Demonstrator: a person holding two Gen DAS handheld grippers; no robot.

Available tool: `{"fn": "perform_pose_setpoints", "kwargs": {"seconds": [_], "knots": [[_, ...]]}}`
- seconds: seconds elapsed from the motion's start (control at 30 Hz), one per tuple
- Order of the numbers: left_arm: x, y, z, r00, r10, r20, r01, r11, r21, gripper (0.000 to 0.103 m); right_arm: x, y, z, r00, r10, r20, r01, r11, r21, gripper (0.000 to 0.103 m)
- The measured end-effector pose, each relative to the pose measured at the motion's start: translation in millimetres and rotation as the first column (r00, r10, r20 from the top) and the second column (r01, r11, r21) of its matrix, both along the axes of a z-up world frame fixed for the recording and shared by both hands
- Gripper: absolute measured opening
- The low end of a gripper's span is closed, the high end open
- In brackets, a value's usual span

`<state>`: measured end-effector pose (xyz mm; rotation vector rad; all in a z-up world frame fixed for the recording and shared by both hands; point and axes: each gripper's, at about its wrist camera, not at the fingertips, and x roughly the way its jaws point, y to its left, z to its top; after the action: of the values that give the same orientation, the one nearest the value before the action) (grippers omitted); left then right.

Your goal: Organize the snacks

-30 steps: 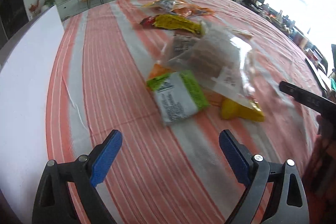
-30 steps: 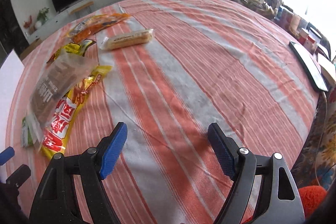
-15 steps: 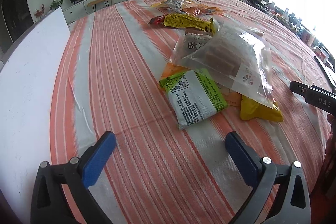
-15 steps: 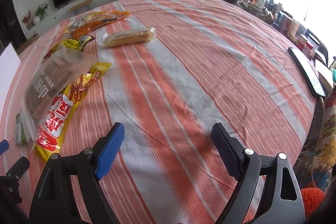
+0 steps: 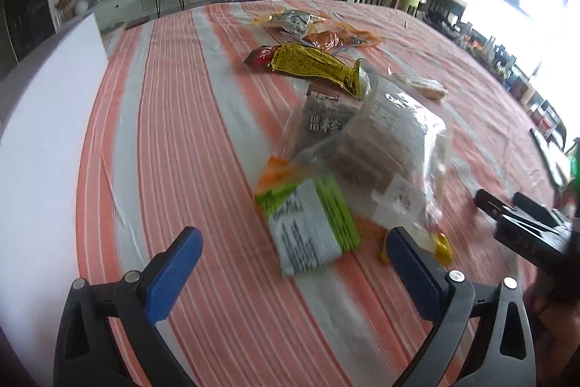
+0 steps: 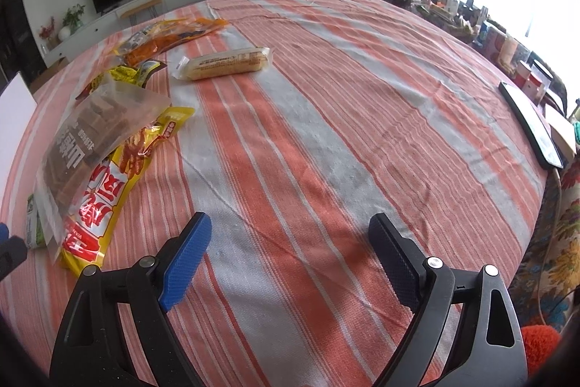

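We see an orange-and-grey striped woven tablecloth (image 6: 326, 118), matt and slightly creased. On it, a clear crinkled plastic bag of brown biscuits (image 5: 380, 147) glints, as does a glossy yellow-and-red foil snack packet (image 6: 105, 202). A green-and-white plastic pouch (image 5: 308, 227) looks smoother and duller. A long pale cake bar in shiny film wrap (image 6: 224, 63) reflects light. Our gripper fingers are matt black plastic with textured blue rubbery pads (image 6: 186, 256) and small metal rivets.
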<state>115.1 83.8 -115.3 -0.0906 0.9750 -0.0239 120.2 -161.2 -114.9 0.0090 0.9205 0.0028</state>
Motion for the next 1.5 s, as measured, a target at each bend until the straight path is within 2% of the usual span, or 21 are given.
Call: {"fn": "perform_pose_setpoints", "kwargs": {"seconds": [0.1,0.17,0.2,0.37,0.47,0.53,0.6,0.7,0.73,0.8,0.97,1.07,1.2,1.23,1.33,1.43,1.5], "knots": [[18,-5,-8,1.0,0.019,-0.018,-0.018,0.999,0.033,0.088,0,0,0,1.0,0.0,0.0,0.0,1.0,0.001,0.091],[21,-1,-12,0.999,0.024,-0.026,-0.025,0.999,-0.022,0.072,0,0,0,1.0,0.0,0.0,0.0,1.0,0.001,0.091],[21,1,-14,0.999,0.026,-0.033,-0.028,0.999,-0.045,0.06,0,0,0,1.0,0.0,0.0,0.0,1.0,0.001,0.091],[-7,16,-10,0.998,0.041,-0.042,-0.043,0.998,-0.049,0.058,0,1,0,1.0,-0.001,0.0,0.001,1.0,0.001,0.091],[-25,26,-11,0.996,0.066,-0.053,-0.068,0.997,-0.032,0.062,0,1,0,1.0,-0.001,0.001,0.001,1.0,0.001,0.091],[-28,30,-14,0.998,0.058,-0.04,-0.06,0.997,-0.058,0.081,0,1,0,1.0,-0.003,0.002,0.003,1.0,0.001,0.092],[-28,29,-18,0.998,0.057,-0.037,-0.059,0.997,-0.048,0.091,1,1,0,1.0,-0.004,0.004,0.004,1.0,0.0,0.092],[-23,18,-23,0.999,0.045,-0.002,-0.045,0.998,0.05,0.094,1,2,0,1.0,-0.003,0.003,0.003,1.0,0.003,0.092],[-19,15,-25,0.999,0.042,0.001,-0.042,0.995,0.085,0.098,1,1,0,1.0,-0.004,0.002,0.004,1.0,0.006,0.092],[-17,17,-28,0.999,0.042,0.016,-0.043,0.996,0.075,0.103,0,-2,1,1.0,-0.021,0.003,0.021,1.0,0.022,0.091],[-14,17,-25,0.999,0.045,0.014,-0.046,0.996,0.079,0.103,13,-26,5,0.99,-0.142,-0.014,0.143,0.985,0.098,0.092],[-14,17,-25,0.999,0.048,0.016,-0.049,0.996,0.079,0.103,42,-29,5,0.979,-0.201,-0.028,0.203,0.976,0.084,0.092],[-14,17,-26,0.999,0.049,0.016,-0.05,0.996,0.079,0.103,107,-23,5,0.96,-0.264,-0.089,0.266,0.964,0.019,0.092],[-14,17,-26,0.999,0.048,0.016,-0.049,0.996,0.079,0.103,121,-20,4,0.959,-0.265,-0.098,0.266,0.964,-0.004,0.092],[-14,17,-26,0.999,0.048,0.017,-0.049,0.996,0.078,0.103,147,-17,2,0.972,-0.215,-0.092,0.216,0.976,0.002,0.093],[-14,17,-27,0.999,0.049,0.016,-0.05,0.996,0.079,0.103,140,-16,-3,0.987,-0.164,0.0,0.164,0.987,0.004,0.094],[-13,17,-27,0.999,0.05,0.017,-0.051,0.996,0.079,0.103,135,-14,-6,0.987,-0.159,0.005,0.159,0.987,0.007,0.094]]}}
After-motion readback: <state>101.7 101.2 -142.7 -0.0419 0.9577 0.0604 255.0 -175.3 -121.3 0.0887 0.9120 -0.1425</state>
